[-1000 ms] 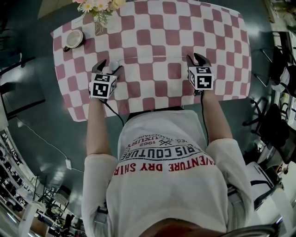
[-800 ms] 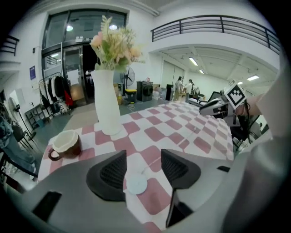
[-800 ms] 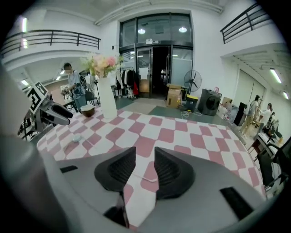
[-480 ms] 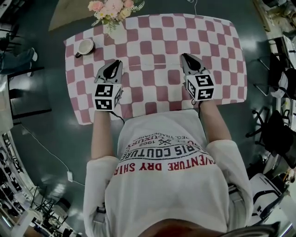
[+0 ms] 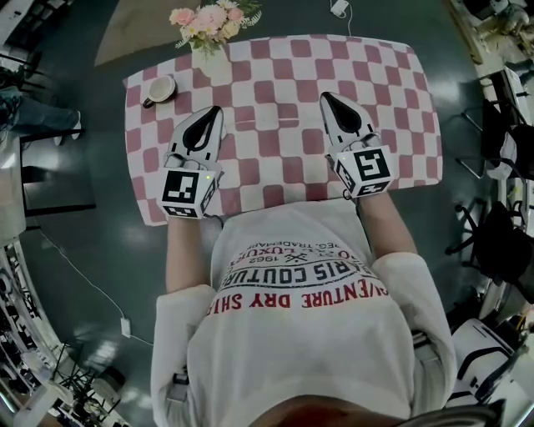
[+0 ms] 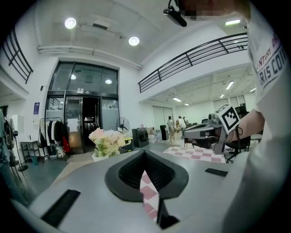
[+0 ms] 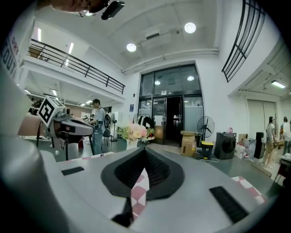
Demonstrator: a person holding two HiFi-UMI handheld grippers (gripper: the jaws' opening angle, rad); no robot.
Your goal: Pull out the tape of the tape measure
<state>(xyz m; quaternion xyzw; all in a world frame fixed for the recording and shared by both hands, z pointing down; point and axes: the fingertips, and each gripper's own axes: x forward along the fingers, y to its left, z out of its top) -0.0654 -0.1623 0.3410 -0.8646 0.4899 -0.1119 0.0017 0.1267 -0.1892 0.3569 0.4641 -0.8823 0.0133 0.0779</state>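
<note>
left claw (image 5: 214,113): pressed together, with nothing in it; only a strip of the checked cloth shows through the slit between its jaws.
right claw (image 5: 326,97): pressed together too, and also holding nothing.
height: both claws look out across the room, so i think they are up off the counter (image 5: 400,100), not on it.
tape (image 5: 263,123): a thin pale line lying flat on the cloth. i think this is the tape, already out of its case.
case: i cannot find it. it may be hidden under the left claw.
which way it lies: the tape runs side to side, from near the left claw's tip over toward the right claw.
where from the claws: it is between them and below them.
which is nearer: the left claw looks just beside the line's left end. the right claw's tip is a bit farther from the other end.
other things: flowers (image 5: 213,18) and a cup (image 5: 158,88) sit at the far left, well apart from the tape.
</note>
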